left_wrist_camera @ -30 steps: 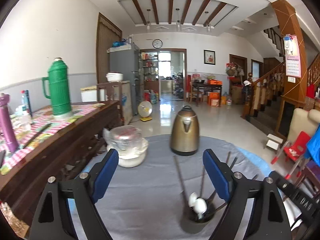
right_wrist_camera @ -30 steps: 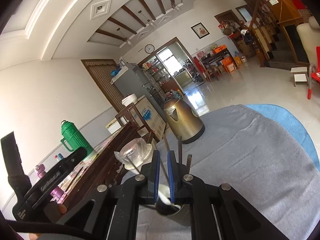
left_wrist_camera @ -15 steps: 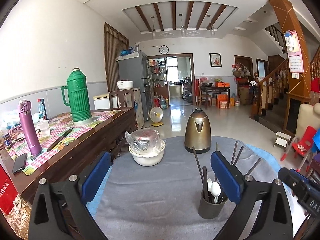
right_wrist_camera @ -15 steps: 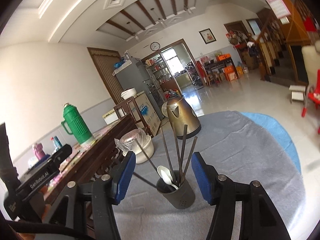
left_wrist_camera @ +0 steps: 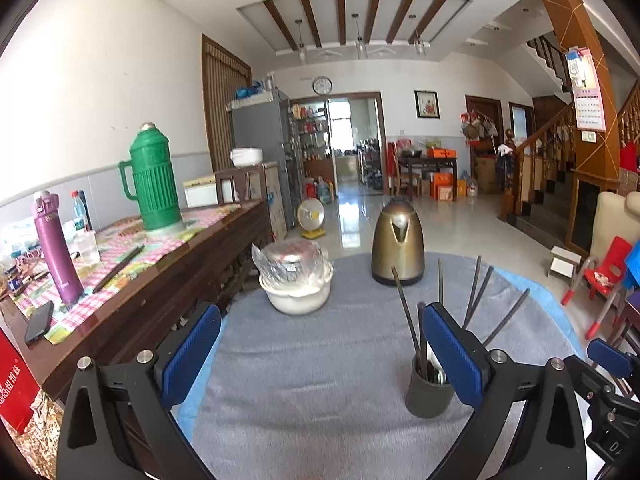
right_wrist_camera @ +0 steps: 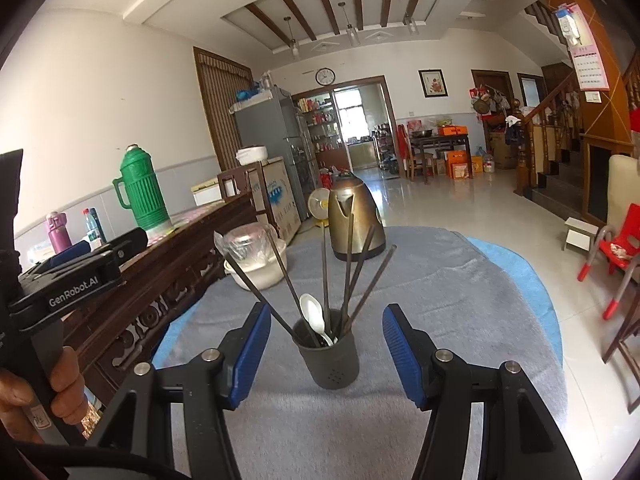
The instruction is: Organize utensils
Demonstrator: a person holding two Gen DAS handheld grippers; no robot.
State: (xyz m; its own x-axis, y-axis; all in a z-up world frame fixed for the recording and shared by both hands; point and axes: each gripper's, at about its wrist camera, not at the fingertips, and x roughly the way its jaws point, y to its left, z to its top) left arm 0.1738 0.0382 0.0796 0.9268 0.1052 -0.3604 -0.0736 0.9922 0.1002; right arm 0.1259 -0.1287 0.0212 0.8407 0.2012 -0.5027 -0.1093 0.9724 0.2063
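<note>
The dark grey utensil cup stands upright on the grey cloth of the round desk, near its front edge, and it sits almost dead centre ahead of the right tongs, just beyond the tips and framed between the two blue pads. These tongs are released, spread wide with nothing between them. Several dark chopsticks and a white spoon stand in the cup; their long axes run upward and fan outward, some leaning left, some right, one nearly vertical. The spoon's bowl points up and tilts toward the left pad.

From the left wrist view the same cup lies off to the right, partly hidden behind the right-hand blue pad of the left tongs. Those tongs are also released and hold nothing; the bare cloth lies straight ahead of them. The right tongs are therefore plainly the nearer and better aligned of the two.

I see no loose utensil lying on the cloth in either view, so the sorting looks largely done. If any further reach into the cup is wanted, it would come from the right side, straight forward, and the splayed chopsticks would be the thing to mind, since a pad could knock a leaning one.

Farther back on the desk stand a brass-coloured electric kettle and, to its left, a white bowl with a plastic-wrapped item on top, both well apart from the cup.
</note>
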